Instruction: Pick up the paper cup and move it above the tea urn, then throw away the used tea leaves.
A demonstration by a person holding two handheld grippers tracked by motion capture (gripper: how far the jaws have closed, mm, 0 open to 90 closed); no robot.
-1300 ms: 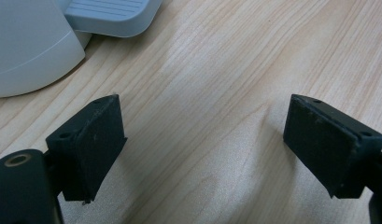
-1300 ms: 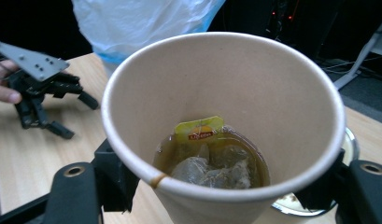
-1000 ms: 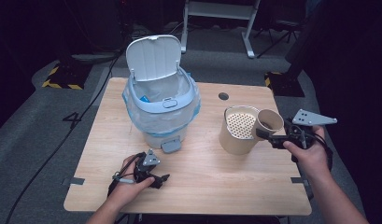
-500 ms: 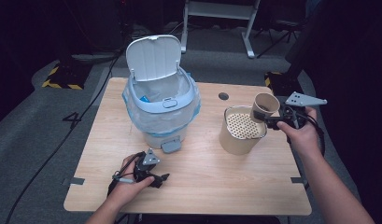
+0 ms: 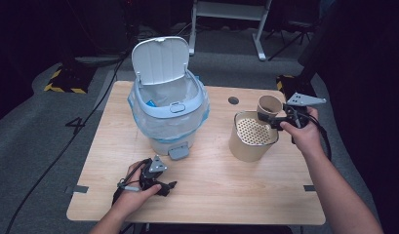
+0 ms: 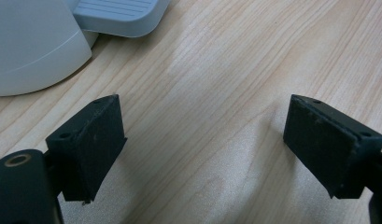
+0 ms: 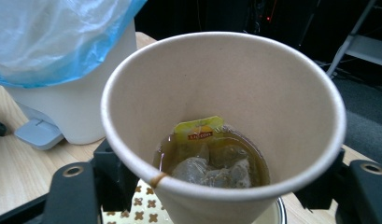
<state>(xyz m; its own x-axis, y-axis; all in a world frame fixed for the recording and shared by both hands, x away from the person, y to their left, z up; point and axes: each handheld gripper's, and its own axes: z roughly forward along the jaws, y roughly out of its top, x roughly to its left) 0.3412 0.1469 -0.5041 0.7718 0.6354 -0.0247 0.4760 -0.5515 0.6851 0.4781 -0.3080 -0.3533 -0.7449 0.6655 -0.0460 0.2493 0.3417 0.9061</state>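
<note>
A paper cup (image 5: 269, 104) hangs over the far right rim of a tan canister with a perforated strainer top (image 5: 253, 132). My right gripper (image 5: 268, 118) is shut on the cup. In the right gripper view the cup (image 7: 254, 93) holds brown tea and soaked tea bags (image 7: 212, 168), with the strainer (image 7: 146, 213) just beneath. A white pedal bin (image 5: 169, 122) with a blue liner stands at centre left, its lid (image 5: 160, 61) up. Near the front edge my left gripper (image 5: 169, 186) rests open on the table; between its pads (image 6: 93, 140) is only bare wood.
The bin's grey pedal (image 5: 178, 152) points toward my left gripper and appears close ahead as the pedal (image 6: 118, 16). A dark round hole (image 5: 233, 100) sits in the wooden table (image 5: 236, 195) behind the canister. Dark floor and a metal stand surround the table.
My right gripper has carried the cup up and to the left, from beside the canister to over its far rim. My left gripper has stayed put.
</note>
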